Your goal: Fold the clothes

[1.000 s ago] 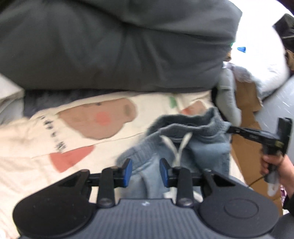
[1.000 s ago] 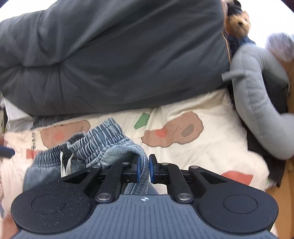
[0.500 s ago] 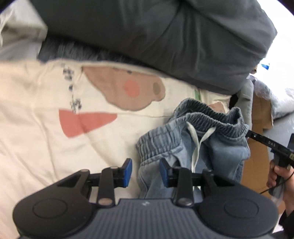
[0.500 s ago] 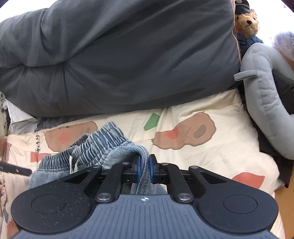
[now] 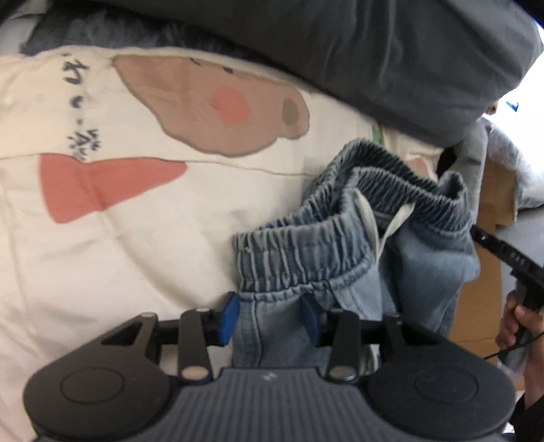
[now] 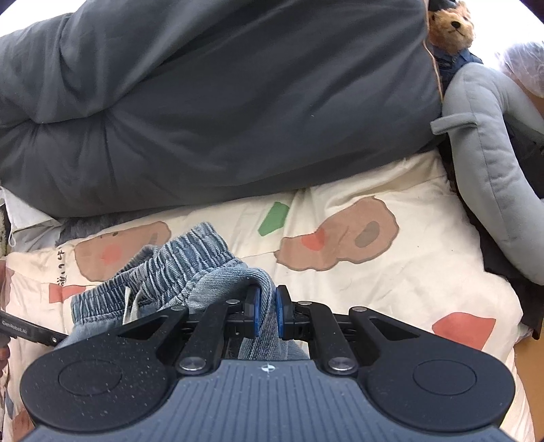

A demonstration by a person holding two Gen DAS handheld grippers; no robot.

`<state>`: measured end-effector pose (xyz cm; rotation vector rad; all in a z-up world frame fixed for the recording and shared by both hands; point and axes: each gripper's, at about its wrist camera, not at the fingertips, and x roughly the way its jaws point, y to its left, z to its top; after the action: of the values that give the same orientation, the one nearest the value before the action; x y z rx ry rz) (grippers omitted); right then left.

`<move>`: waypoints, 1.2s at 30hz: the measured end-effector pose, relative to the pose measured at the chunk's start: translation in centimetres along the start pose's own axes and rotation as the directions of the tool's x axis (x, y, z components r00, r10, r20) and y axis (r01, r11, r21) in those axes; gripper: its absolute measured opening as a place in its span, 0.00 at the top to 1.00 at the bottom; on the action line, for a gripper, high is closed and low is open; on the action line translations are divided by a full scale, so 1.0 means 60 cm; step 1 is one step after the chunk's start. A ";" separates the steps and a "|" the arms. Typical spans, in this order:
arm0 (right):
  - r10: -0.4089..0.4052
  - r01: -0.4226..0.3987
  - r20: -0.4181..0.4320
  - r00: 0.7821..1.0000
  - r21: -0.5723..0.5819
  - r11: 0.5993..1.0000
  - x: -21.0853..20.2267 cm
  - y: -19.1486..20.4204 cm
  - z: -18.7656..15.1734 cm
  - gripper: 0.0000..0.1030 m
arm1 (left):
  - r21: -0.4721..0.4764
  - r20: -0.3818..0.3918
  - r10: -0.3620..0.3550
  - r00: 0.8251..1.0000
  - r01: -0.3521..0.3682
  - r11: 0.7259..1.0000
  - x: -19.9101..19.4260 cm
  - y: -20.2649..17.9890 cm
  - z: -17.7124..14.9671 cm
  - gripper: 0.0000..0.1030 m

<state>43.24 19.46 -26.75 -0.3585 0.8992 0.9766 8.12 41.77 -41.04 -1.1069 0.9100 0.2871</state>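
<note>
Light-blue denim pants (image 5: pixel 306 248) with an elastic waistband and white drawstring lie bunched on the cream printed bedsheet (image 5: pixel 136 238). My left gripper (image 5: pixel 270 316) sits low over the near left corner of the waist. Its jaws are opening, and denim lies between the blue pads without a clear squeeze. My right gripper (image 6: pixel 267 316) is shut on a fold of the same pants (image 6: pixel 190 258), at the waist's right side. In the left wrist view the right gripper's finger (image 5: pixel 503 253) reaches into the denim, with a hand (image 5: pixel 513 323) on its handle.
A thick dark-grey duvet (image 6: pixel 221 119) is piled along the far side of the bed. A grey plush toy (image 6: pixel 486 153) and a teddy bear (image 6: pixel 452 23) lie at the right. Brown cardboard (image 5: pixel 489 272) stands beyond the bed's right edge.
My left gripper has come down and rolled, closing in on the pants; its jaws stand wider and the waist corner now lies between them. The right gripper has kept its grip and place.
</note>
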 end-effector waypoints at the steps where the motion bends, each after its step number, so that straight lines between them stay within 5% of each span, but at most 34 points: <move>1: -0.001 0.001 0.000 1.000 0.000 1.000 0.001 -0.001 0.000 0.91 | 0.003 -0.005 0.009 1.000 -0.009 1.000 0.003 -0.003 0.000 0.57; 11: -0.012 0.012 -0.008 1.000 -0.021 1.000 0.007 0.001 0.002 0.91 | -0.066 0.012 0.014 1.000 -0.013 0.998 0.020 0.003 -0.002 0.55; 21: -0.034 0.035 0.023 0.999 -0.072 0.997 -0.002 0.009 0.002 0.94 | -0.036 0.099 0.031 0.995 -0.028 0.999 -0.025 0.002 -0.016 0.81; 36: -0.085 0.095 0.062 0.994 -0.181 0.979 -0.026 0.019 0.071 0.98 | 0.064 0.304 0.082 0.949 -0.106 0.992 -0.145 -0.027 -0.014 0.85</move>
<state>43.99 21.90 -22.86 -0.5228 0.7395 0.9835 3.34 42.28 -33.58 -0.9170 0.6964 0.4805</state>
